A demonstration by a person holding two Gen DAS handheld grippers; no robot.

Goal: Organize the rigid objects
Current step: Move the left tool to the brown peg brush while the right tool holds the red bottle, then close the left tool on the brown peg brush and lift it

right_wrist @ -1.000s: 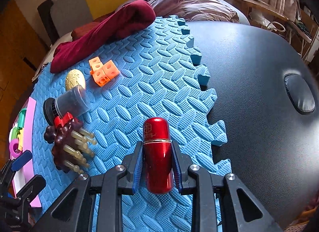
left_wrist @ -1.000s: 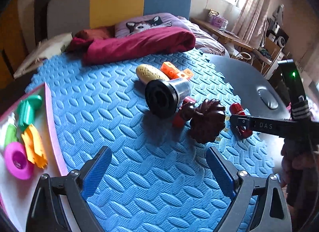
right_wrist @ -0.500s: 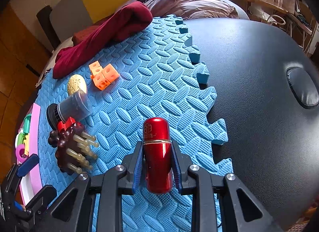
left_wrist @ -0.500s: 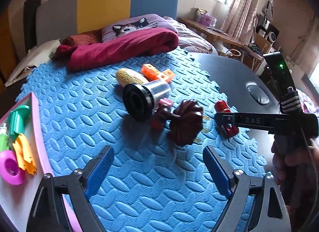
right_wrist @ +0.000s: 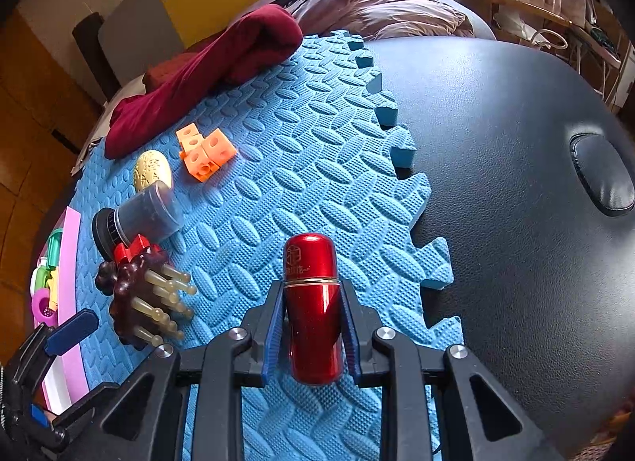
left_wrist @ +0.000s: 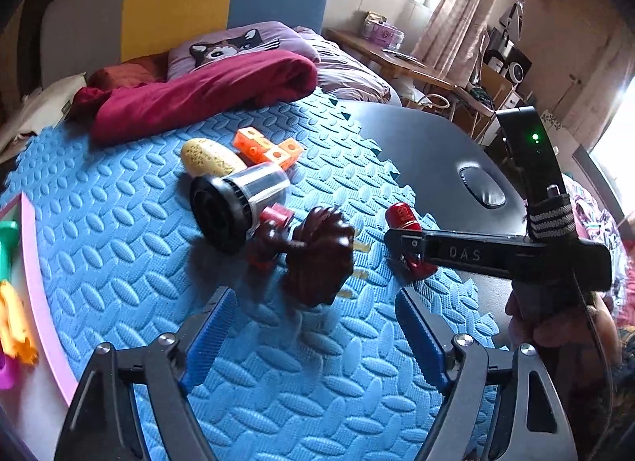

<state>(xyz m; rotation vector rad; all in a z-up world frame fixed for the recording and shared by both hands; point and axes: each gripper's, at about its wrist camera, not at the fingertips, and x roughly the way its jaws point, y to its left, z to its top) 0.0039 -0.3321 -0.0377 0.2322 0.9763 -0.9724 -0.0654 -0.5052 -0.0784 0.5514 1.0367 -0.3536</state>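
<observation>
My right gripper (right_wrist: 313, 316) is shut on a shiny red capsule-shaped bottle (right_wrist: 311, 294), held just above the blue foam mat (right_wrist: 317, 167); it also shows in the left wrist view (left_wrist: 403, 219). My left gripper (left_wrist: 313, 334) is open and empty, just short of a dark brown massage brush (left_wrist: 317, 258) with pale pegs (right_wrist: 166, 302). Beyond the brush lie a small red block (left_wrist: 276, 215), a clear jar with a black lid (left_wrist: 234, 199) on its side, a yellow egg-shaped object (left_wrist: 208, 157) and orange cubes (left_wrist: 266, 147).
A pink-rimmed white tray (left_wrist: 37, 294) at the left holds green, orange and magenta toys. A dark red blanket (left_wrist: 198, 92) lies at the mat's far edge. The bare black table top (right_wrist: 516, 183) extends to the right.
My left gripper has moved forward and right, closer to the brown brush. The right gripper still holds the red bottle in nearly the same place.
</observation>
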